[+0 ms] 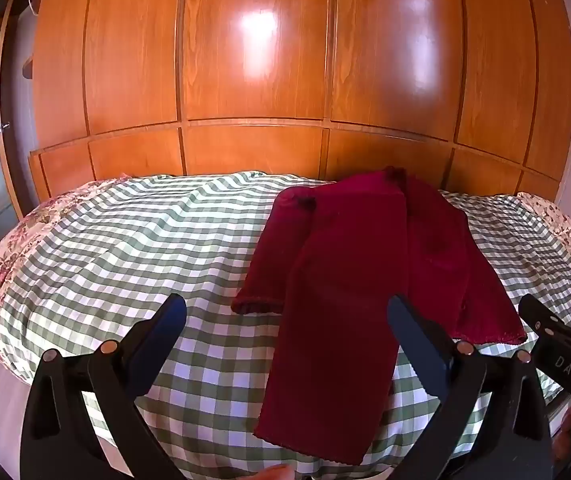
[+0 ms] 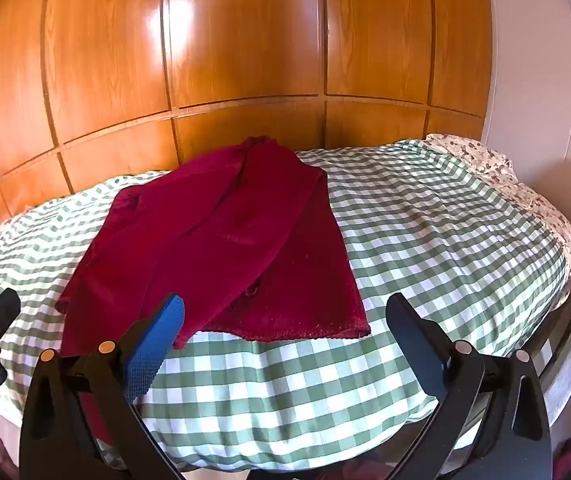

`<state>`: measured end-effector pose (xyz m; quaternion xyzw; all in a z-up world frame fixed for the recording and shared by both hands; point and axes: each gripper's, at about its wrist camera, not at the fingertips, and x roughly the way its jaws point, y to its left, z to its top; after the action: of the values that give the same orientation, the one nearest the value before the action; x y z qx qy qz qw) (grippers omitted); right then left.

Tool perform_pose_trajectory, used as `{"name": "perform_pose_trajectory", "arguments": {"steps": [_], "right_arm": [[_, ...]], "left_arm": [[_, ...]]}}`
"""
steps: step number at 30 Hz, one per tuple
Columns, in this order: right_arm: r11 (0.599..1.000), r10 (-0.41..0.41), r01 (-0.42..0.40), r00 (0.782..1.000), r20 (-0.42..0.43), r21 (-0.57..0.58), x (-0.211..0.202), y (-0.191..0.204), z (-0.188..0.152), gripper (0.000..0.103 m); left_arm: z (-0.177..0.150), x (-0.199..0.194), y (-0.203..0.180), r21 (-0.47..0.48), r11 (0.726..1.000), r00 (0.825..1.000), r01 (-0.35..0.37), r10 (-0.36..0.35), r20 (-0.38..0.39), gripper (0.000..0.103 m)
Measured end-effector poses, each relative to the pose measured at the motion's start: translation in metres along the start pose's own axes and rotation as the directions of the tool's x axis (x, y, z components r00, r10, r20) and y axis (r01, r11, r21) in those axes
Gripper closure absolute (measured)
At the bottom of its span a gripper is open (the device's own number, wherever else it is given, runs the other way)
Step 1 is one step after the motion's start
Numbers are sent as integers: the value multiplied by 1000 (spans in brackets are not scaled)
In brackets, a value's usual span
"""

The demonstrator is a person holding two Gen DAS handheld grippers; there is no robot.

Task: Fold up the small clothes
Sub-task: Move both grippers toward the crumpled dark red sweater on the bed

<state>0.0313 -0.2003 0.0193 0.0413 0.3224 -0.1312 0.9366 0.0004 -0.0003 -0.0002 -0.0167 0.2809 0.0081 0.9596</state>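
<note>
My bed (image 1: 97,248) wears a green-and-white checked cover (image 2: 425,240), floral sheet (image 2: 481,156) showing at its edges. One dark red garment (image 1: 349,264) lies flat on the checks, sleeves spread.

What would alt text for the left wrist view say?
A dark red garment lies partly folded on a green-checked bedspread, between the open fingers of the left gripper. Wooden wardrobe doors rise behind; the right gripper shows at the right edge.

Dark red knit cardigan (image 1: 349,264), partly folded, flat on the green-checked bedspread (image 1: 125,248).
</note>
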Motion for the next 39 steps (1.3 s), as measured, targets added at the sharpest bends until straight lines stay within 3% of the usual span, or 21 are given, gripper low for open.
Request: {"name": "perform_pose_trajectory", "arguments": {"steps": [6,9,14,18,24,32,39], "right_arm": [[1000,18,-18,1000,7,6,-2,1,0,3],[994,113,-112,994,-10,10,-6,6,-12,3],[984,180,-180,982,57,0,-24,9,-15,3],[970,240,-241,970,25,25,-20,1,-18,3],[976,211,-210,977,-7,63,-14,-4,-20,3],[984,173,-177,981,82,35,-30,-6,-11,3],[987,142,-146,988,54,63,-19,-13,-6,3]], "left_arm": [[0,3,4,-16,1000,1000,-10,10,-7,3],[0,7,7,-26,1000,1000,-15,14,-11,3],[-3,4,9,-20,1000,1000,-16,16,-4,3],[-1,5,6,-14,1000,1000,-13,12,-10,3],[-1,7,8,-19,1000,1000,-17,17,-13,3],[-2,9,7,-11,1000,1000,-21,21,-12,3],[-4,11,7,0,1000,1000,-2,2,-22,3]]}}
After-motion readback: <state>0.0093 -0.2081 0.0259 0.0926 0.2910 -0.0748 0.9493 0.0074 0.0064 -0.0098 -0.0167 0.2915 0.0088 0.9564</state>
